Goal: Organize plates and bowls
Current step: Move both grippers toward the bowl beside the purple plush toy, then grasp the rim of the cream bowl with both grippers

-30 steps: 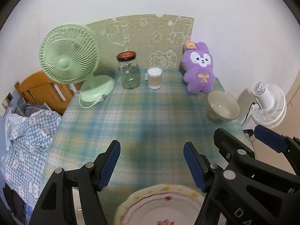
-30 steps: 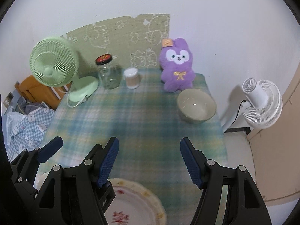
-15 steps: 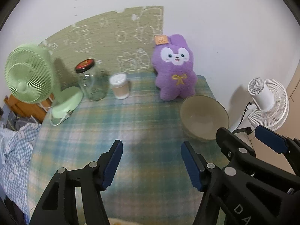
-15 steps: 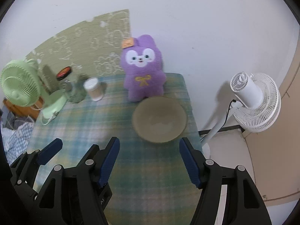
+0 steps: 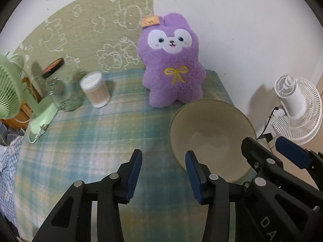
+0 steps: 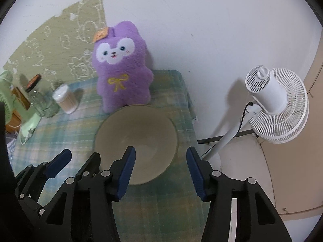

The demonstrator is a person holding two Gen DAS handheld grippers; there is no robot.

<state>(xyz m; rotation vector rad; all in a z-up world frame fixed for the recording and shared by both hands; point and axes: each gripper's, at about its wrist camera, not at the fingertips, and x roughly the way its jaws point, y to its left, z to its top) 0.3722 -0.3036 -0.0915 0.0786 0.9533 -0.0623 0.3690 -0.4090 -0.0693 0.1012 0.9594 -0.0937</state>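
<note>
A beige bowl (image 5: 212, 133) (image 6: 137, 133) stands upright on the checked tablecloth (image 5: 90, 141), near the table's right edge and just in front of the purple plush. My left gripper (image 5: 163, 159) hangs low at the bowl's near left side, its jaws closing. Its right finger (image 5: 193, 173) overlaps the rim and the left finger stays over the cloth. My right gripper (image 6: 160, 157) straddles the bowl's near right rim, jaws also closing. Its left finger (image 6: 127, 167) is over the bowl's inside and the other is outside. No pad visibly presses on the bowl. No plate shows.
A purple plush rabbit (image 5: 171, 66) sits against the wall behind the bowl. A cotton-swab tub (image 5: 94, 90), a glass jar (image 5: 64, 92) and a green fan (image 5: 12, 92) stand at the back left. A white fan (image 6: 276, 102) stands on the floor beyond the table's right edge.
Both grippers came forward, right and down onto the bowl, which now fills the lower views. The flowered plate near the front dropped out of sight. Both pairs of jaws narrowed.
</note>
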